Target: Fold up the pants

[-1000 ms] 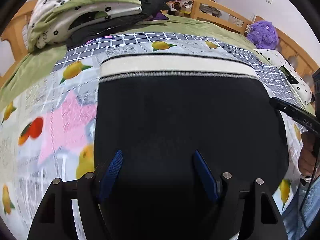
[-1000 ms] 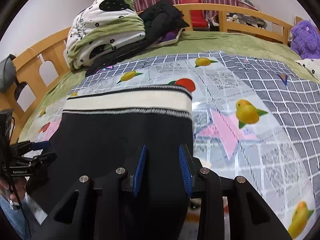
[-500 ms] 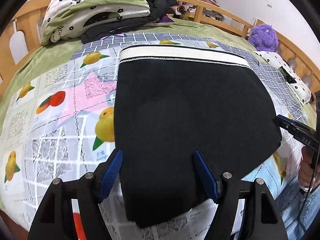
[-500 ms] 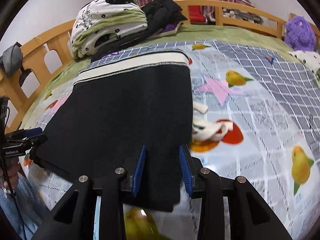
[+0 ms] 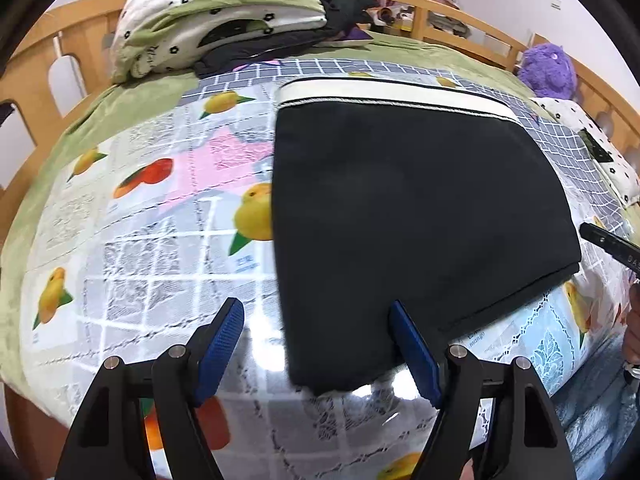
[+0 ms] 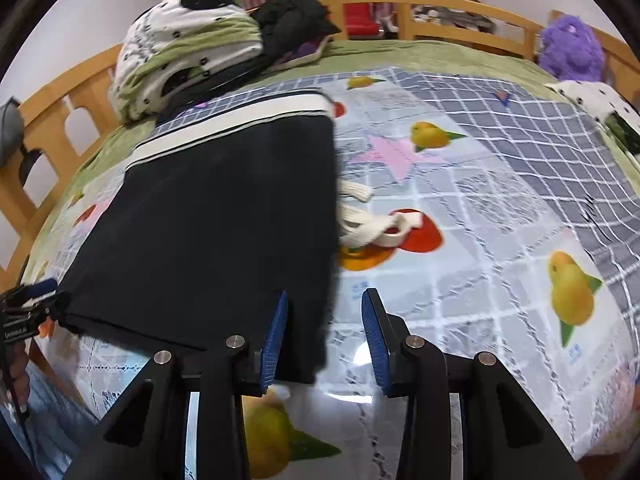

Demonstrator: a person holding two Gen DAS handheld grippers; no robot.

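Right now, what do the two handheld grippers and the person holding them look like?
Both the left gripper and the right gripper have matte black angular frames with silver rivets and blue ribbed finger pads. Seen from the left camera, the right gripper's black body carries small white lettering, too small to read. The person wears blue denim. No sleeves show.

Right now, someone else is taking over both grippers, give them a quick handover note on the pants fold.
Left gripper: open, holding nothing, its right finger over the near edge of the pants.
Right gripper: open, empty, at the pants' near right corner.
Pants lie flat on the fruit-print cover, folded into a compact black panel, white waistband at the far end.
White drawstring sticks out on the right side.
Left: possibly tuck in the drawstring, perhaps one more fold.
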